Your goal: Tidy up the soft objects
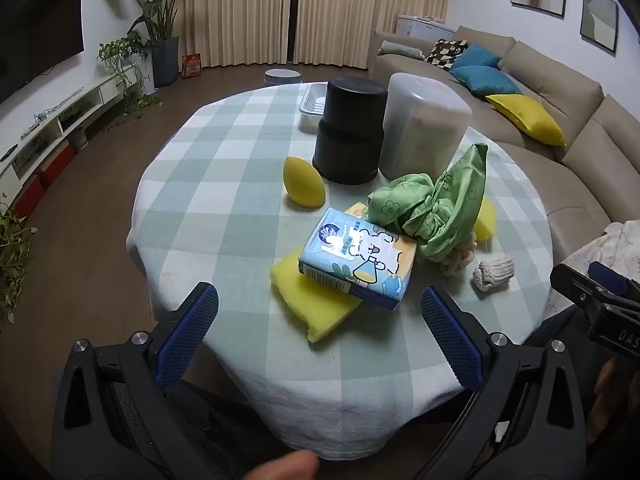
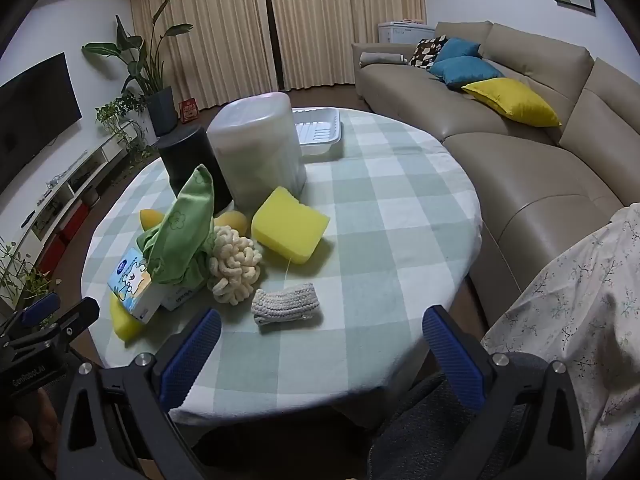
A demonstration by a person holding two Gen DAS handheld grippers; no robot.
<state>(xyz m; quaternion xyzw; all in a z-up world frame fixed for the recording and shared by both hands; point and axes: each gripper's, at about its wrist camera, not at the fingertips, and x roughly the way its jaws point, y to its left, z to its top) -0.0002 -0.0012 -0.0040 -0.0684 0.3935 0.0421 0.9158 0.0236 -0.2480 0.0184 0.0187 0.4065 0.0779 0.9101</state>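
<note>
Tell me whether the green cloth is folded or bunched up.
Bunched up. The green cloth sits crumpled in a heap with one corner poking upward, partly over the tissue pack; no flat folds show.

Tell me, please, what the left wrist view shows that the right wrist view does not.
Only the left wrist view shows the whole yellow egg-shaped sponge and the blue tissue pack's printed top. Only the right wrist view shows the cream looped yarn ball unobstructed and the thick yellow sponge block whole. Both show the crumpled green cloth, the grey knitted piece, and open tongs.
</note>
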